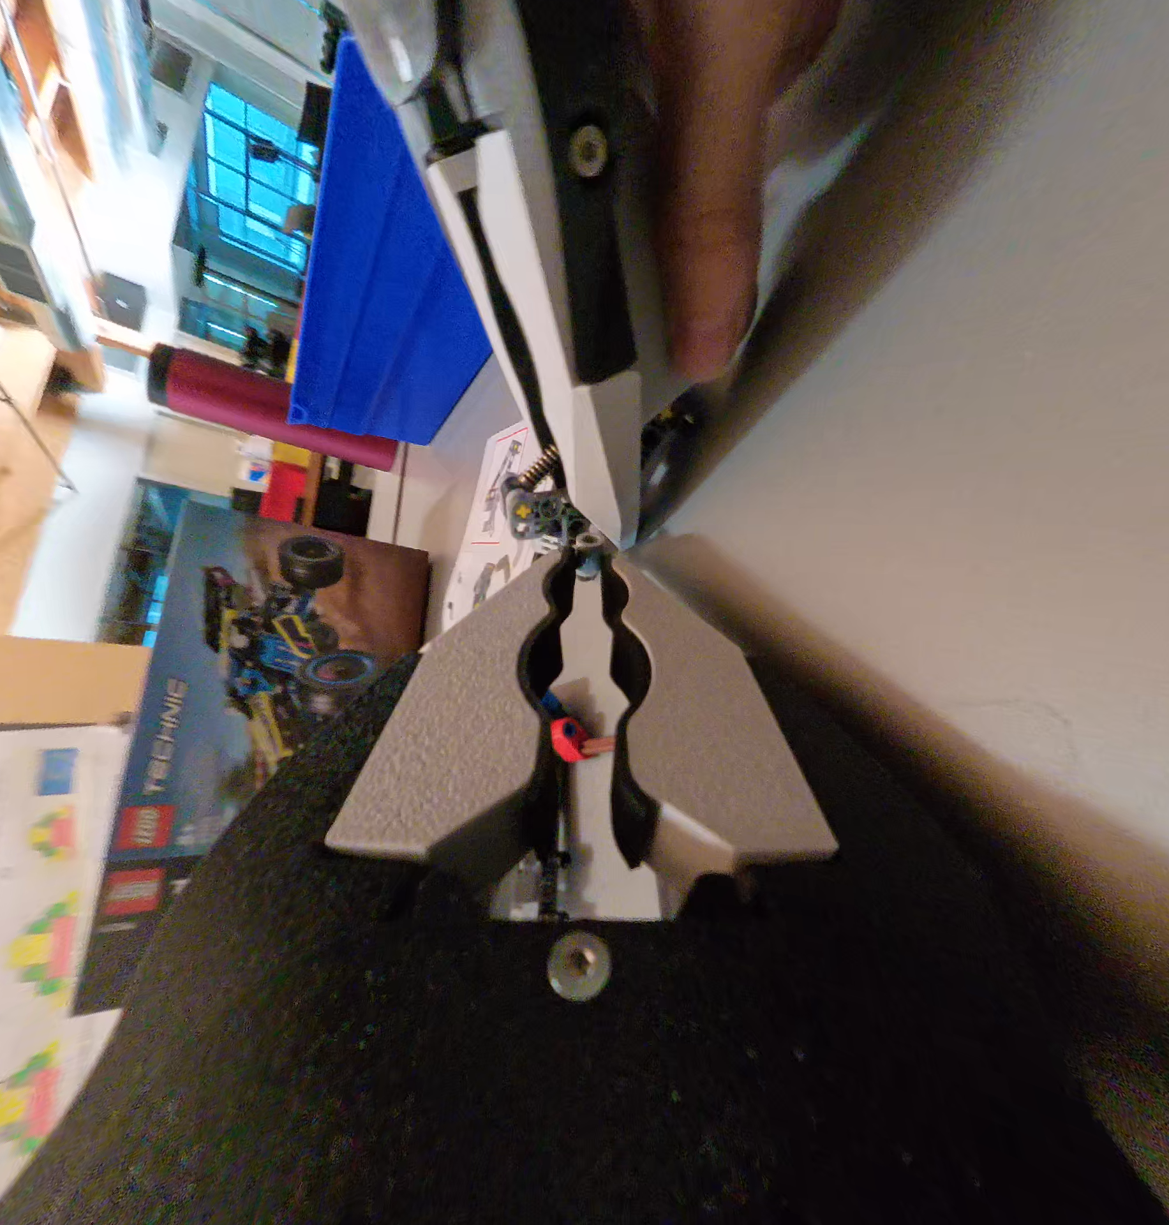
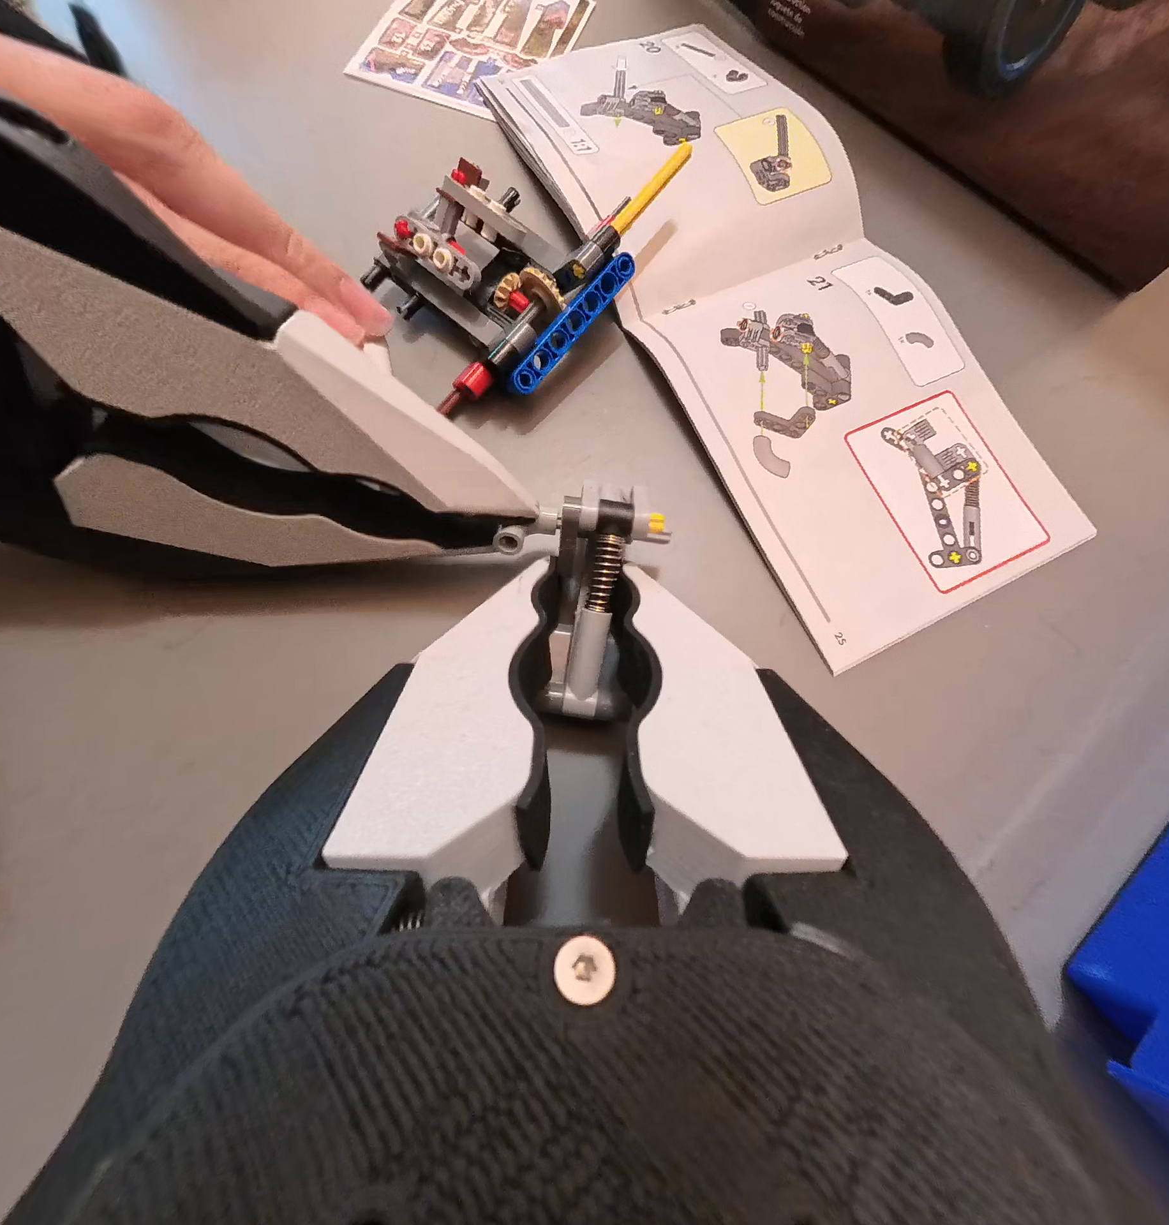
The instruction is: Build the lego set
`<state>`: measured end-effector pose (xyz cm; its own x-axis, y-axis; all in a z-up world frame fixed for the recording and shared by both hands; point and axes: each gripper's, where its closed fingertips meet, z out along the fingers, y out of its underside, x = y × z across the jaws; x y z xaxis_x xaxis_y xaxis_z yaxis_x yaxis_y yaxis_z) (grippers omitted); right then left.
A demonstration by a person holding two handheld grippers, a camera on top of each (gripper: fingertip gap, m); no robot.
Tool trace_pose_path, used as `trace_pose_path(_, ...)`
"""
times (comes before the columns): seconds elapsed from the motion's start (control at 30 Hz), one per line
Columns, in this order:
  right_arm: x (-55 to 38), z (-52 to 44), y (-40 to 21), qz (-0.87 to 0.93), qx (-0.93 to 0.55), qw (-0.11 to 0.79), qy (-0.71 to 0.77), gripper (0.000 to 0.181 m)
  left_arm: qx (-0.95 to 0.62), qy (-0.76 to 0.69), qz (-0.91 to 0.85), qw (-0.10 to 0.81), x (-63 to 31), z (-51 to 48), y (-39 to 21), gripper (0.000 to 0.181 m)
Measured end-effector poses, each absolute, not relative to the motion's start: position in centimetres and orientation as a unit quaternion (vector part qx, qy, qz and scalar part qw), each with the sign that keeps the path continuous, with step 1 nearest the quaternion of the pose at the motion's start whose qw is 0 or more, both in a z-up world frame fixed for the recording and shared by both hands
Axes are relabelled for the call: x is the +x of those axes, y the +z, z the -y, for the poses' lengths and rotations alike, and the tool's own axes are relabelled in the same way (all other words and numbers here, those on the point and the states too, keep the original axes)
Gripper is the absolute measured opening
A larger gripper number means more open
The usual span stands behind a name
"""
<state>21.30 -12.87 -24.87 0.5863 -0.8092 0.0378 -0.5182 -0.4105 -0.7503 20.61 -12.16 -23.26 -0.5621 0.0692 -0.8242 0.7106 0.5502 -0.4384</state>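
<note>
My right gripper is shut on a grey shock absorber part with a metal spring, held upright above the grey table. My left gripper comes in from the left, shut on a small grey connector piece that touches the part's top crossbar. In the left wrist view my left gripper holds that piece against the spring part, with the right gripper just above. A partly built chassis with a blue beam and yellow axle lies on the table behind.
An open instruction booklet lies to the right of the chassis, a sticker sheet behind it. The set's box stands at the back right. A blue bin is at the near right. A maroon bottle stands by the bin. The tips of both grippers are at nearly the same place.
</note>
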Motion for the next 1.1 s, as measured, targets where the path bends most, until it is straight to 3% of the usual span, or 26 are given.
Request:
trace_pose_path(0.27, 21.4, 13.0, -24.9, -0.409, -0.814, 0.357, -0.208, 0.012, 0.192, -0.438, -0.816, 0.324, 20.7, 12.3, -23.1, 0.005)
trace_pose_path(0.5, 21.3, 12.7, -24.8, -0.395, -0.82, 0.357, -0.209, 0.013, 0.315, -0.389, -0.738, 0.452, 20.5, 11.9, -23.0, 0.005)
trace_pose_path(0.73, 21.2, 12.5, -24.4, -0.296, -0.848, 0.334, -0.286, 0.013, 0.296, -0.405, -0.75, 0.43, 20.7, 11.3, -22.9, 0.009)
trace_pose_path(1.0, 20.7, 12.1, -23.7, -0.17, -0.857, 0.333, -0.354, 0.013, 0.21, -0.495, -0.799, 0.271, 19.9, 11.1, -21.4, 0.046)
trace_pose_path(1.1, 20.2, 11.5, -23.6, -0.128, -0.858, 0.339, -0.365, 0.013, 0.231, -0.466, -0.817, 0.248, 19.8, 10.9, -22.5, 0.056)
